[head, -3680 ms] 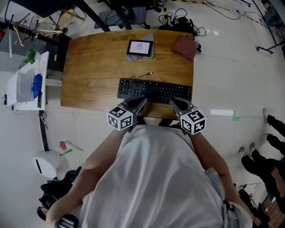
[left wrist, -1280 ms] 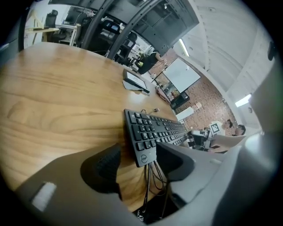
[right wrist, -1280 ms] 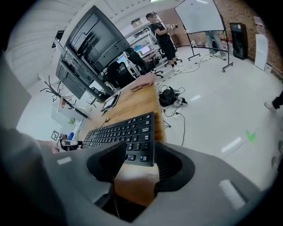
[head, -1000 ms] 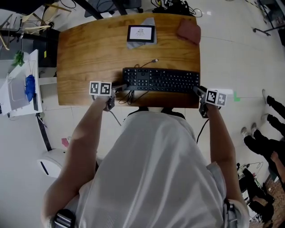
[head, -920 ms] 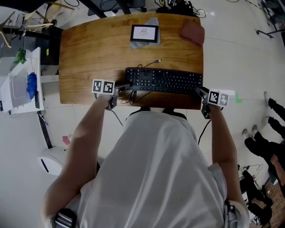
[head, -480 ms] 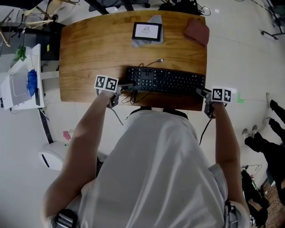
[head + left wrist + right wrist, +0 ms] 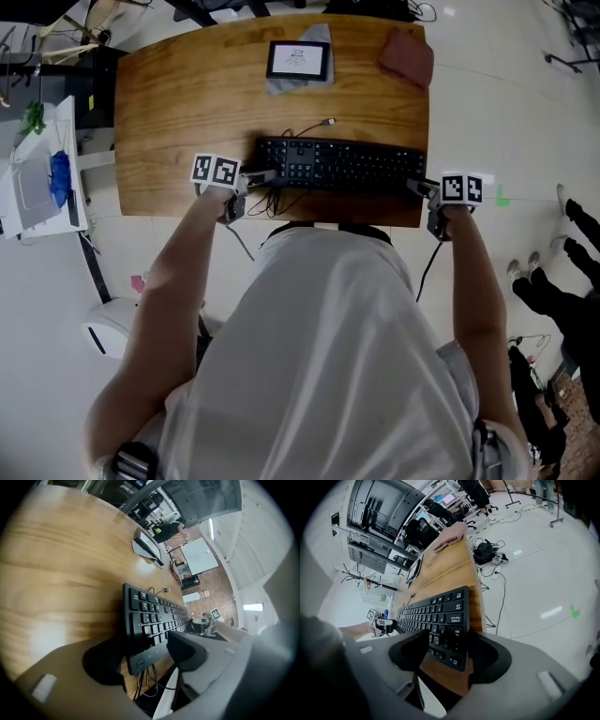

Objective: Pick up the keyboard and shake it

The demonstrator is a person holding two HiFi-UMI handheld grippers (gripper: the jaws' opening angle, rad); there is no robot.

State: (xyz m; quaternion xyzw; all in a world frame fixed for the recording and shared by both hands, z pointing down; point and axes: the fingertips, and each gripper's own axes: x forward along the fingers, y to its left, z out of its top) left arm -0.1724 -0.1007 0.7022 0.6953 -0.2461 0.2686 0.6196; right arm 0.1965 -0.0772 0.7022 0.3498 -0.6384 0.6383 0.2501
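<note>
A black keyboard [image 7: 342, 166] lies flat along the near edge of the wooden table [image 7: 187, 112]. My left gripper [image 7: 258, 176] is at its left end. In the left gripper view the jaws [image 7: 145, 654] straddle that end of the keyboard [image 7: 150, 616], pads close beside its edges, with no squeeze visible. My right gripper [image 7: 417, 186] is at the right end. Its jaws [image 7: 447, 654] have just been opening and stand wide, with the keyboard's [image 7: 440, 613] right end between them.
The keyboard's loose cable ends in a plug [image 7: 326, 122] on the table. At the far edge, a small screen [image 7: 297, 59] rests on a grey cloth beside a red-brown cloth [image 7: 408, 56]. Cables [image 7: 272, 202] hang below the front edge. A white cart [image 7: 37, 169] stands left.
Several seconds ago both grippers sat close together at the keyboard's near edge; they have since spread to its two ends. Over the last second they barely shifted, and the keyboard stays on the table.
</note>
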